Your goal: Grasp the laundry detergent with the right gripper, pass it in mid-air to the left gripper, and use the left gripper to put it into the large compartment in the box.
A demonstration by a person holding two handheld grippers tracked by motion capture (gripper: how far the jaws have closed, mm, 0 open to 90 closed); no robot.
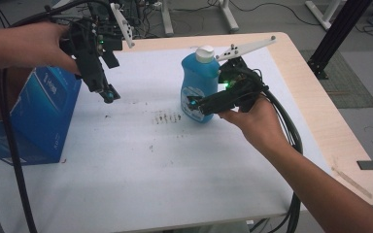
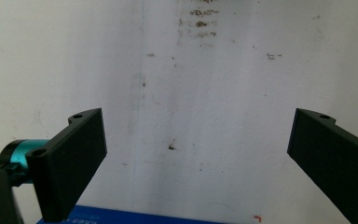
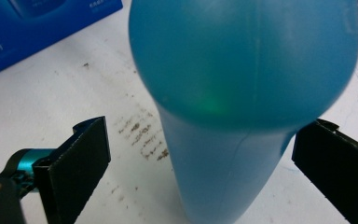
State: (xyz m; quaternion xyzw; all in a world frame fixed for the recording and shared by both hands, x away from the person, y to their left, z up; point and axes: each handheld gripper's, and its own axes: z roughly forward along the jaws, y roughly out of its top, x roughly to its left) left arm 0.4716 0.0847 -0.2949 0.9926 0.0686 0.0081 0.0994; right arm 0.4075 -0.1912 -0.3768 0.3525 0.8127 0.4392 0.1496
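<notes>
A blue bottle [image 1: 196,77] with a white cap [image 1: 205,53] stands upright on the white table [image 1: 141,160], right of centre. My right gripper [image 1: 197,104] reaches its lower part from the right. In the right gripper view the bottle [image 3: 242,60] sits between the jaws of this open gripper [image 3: 205,154]; the left jaw stands clear of it and the right jaw is close beside it. A hand holds my left gripper [image 1: 108,94] above the table at the left, pointing down. It is open [image 2: 196,140] over bare table with nothing between its jaws.
A large blue box [image 1: 39,111] stands at the table's left edge, below my left gripper; its edge [image 2: 121,217] shows under the jaws. Dark smudges [image 1: 165,117] mark the table left of the bottle. Black cables [image 1: 9,145] hang from both grippers.
</notes>
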